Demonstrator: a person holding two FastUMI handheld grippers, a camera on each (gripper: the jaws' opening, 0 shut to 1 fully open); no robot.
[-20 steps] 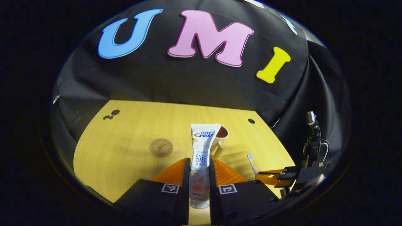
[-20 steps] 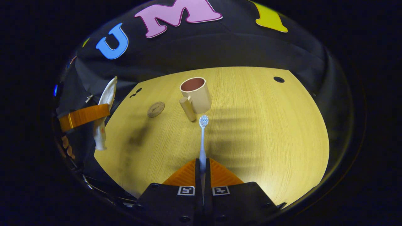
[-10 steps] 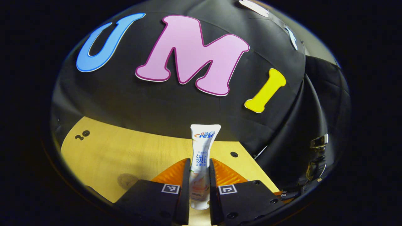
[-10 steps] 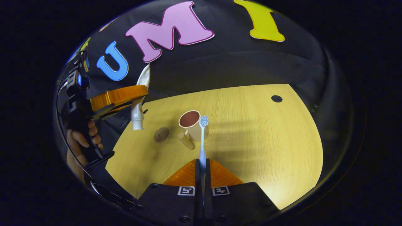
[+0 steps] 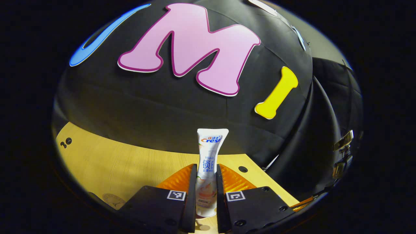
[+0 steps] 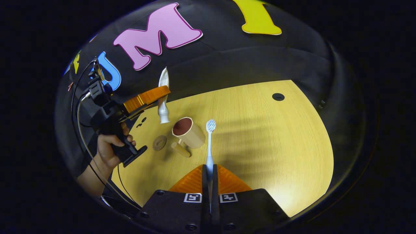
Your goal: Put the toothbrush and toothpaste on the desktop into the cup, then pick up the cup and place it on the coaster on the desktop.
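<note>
The left hand-held gripper [image 5: 206,182] is clamping the toothpaste [image 5: 208,162] upright, seemingly above the cup [image 6: 188,132]; the right hand-held gripper [image 6: 209,177] is pinching the toothbrush [image 6: 210,143].

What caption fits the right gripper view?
Right gripper holds a toothbrush beside the cup; left gripper hangs toothpaste above it.

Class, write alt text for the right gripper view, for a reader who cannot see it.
The right gripper grips a toothbrush by its handle, bristles pointing ahead, above a wooden desktop. Farther off, the left gripper, held in a hand, holds a toothpaste tube cap-down near an empty cup, with a round coaster beside it.
</note>
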